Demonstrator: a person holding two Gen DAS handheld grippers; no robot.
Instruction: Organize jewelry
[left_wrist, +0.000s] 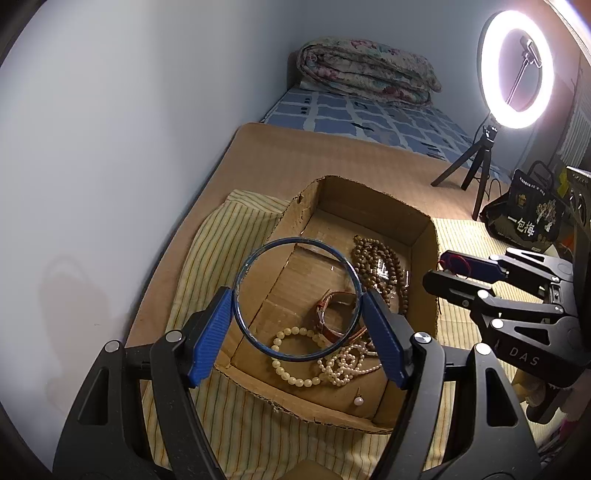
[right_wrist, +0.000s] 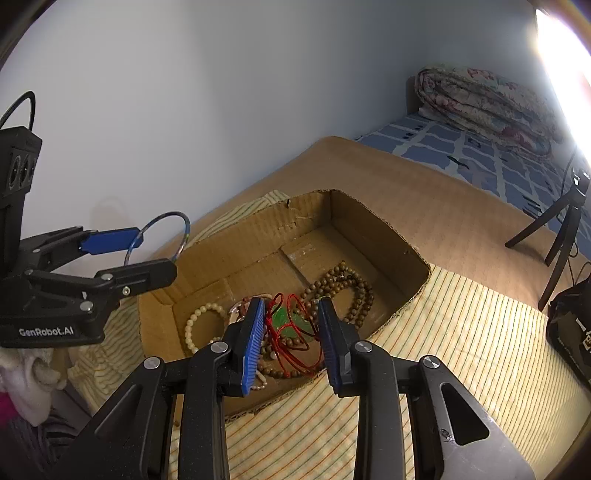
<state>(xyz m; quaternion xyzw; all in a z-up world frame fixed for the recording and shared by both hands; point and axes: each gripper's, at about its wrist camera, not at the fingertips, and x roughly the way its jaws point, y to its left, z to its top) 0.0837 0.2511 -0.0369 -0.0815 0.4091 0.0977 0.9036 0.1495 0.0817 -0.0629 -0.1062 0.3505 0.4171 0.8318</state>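
My left gripper (left_wrist: 297, 295) is shut on a thin blue bangle (left_wrist: 255, 258), held across its width above the near end of an open cardboard box (left_wrist: 421, 221). It also shows in the right wrist view (right_wrist: 151, 251) with the bangle (right_wrist: 184, 221). In the box lie brown wooden beads (left_wrist: 380, 258), a brown strap watch (left_wrist: 325, 314), a cream bead bracelet (left_wrist: 291, 373), small pearls (left_wrist: 347, 365) and a pearl stud (left_wrist: 358, 400). My right gripper (right_wrist: 291, 310) holds a red cord with a green pendant (right_wrist: 291, 332) between its fingers over the box (right_wrist: 369, 218).
The box sits on a striped yellow cloth (right_wrist: 461, 332) on a brown mat (left_wrist: 332, 151). A ring light on a tripod (left_wrist: 517, 70) and a black bag (left_wrist: 524, 218) stand at the right. A folded quilt (left_wrist: 365, 70) lies at the far end. A wall runs along the left.
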